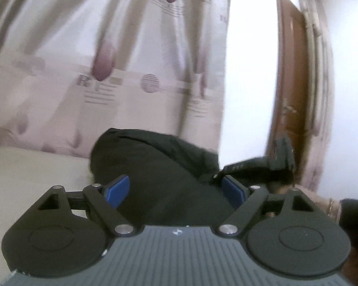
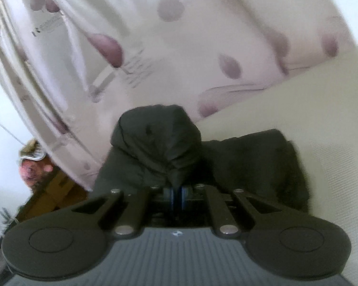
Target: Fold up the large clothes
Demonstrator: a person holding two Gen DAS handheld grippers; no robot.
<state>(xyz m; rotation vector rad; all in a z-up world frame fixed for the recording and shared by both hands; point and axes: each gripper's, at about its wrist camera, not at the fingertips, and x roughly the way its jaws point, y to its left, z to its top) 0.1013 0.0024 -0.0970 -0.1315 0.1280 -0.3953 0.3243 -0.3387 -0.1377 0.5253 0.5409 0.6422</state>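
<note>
1 dark garment (image 2: 160, 143) | right hand-held gripper (image 2: 176, 194) pinching it | left hand-held gripper (image 1: 176, 189) wide, empty

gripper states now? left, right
Left gripper: open, jaws apart over the dark garment, holding nothing.
Right gripper: closed, pinching a fold of the dark garment.

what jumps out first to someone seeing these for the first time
The dark garment dominates, bunched on the cream surface, with the right gripper shut on a raised fold. In the left view the left gripper gapes open around the cloth, before a pale curtain with purple spots.
</note>
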